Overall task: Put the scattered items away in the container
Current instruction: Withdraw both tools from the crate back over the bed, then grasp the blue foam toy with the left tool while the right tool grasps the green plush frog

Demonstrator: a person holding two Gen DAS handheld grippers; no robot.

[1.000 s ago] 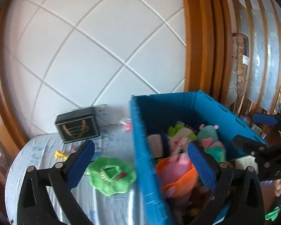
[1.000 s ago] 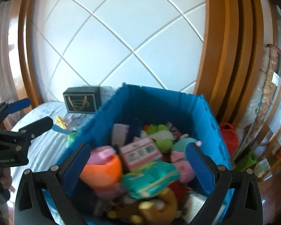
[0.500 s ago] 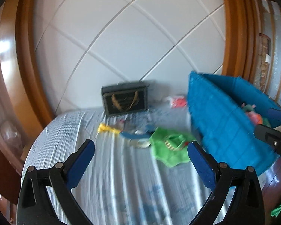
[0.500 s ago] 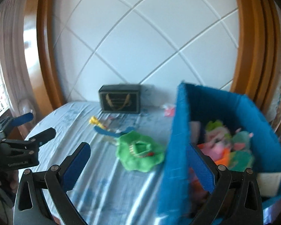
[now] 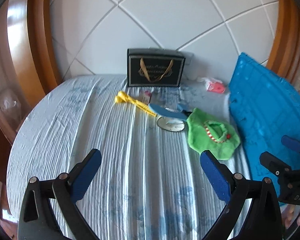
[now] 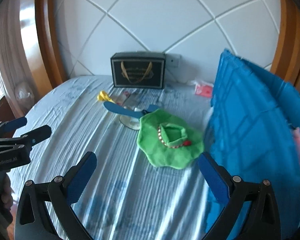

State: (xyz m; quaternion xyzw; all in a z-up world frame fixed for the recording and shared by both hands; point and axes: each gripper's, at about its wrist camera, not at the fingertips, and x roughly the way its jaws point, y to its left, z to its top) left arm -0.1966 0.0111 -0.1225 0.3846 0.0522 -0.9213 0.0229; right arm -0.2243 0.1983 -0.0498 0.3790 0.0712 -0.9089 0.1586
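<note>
A blue fabric bin (image 5: pixel 266 120) (image 6: pixel 256 132) stands at the right of a bed with a blue-white sheet (image 5: pixel 110 140). Beside it lies a green plush hat (image 5: pixel 212 134) (image 6: pixel 170 140). Behind the hat lie a blue fan-like piece (image 5: pixel 168 111) (image 6: pixel 122 110) over a round silver lid (image 5: pixel 170 125), and a yellow plastic toy (image 5: pixel 130 101) (image 6: pixel 104 97). My left gripper (image 5: pixel 150 176) is open and empty above the sheet. My right gripper (image 6: pixel 146 178) is open and empty, just short of the hat.
A black gift box with gold handles (image 5: pixel 155 69) (image 6: pixel 138 72) stands against the white padded headboard. A red and white packet (image 5: pixel 215 87) (image 6: pixel 204 90) lies near the bin's far corner. Wooden frame curves on both sides.
Both grippers have swung left, away from the bin's inside, and now face the scattered items on the bed. Both stay open and empty.
</note>
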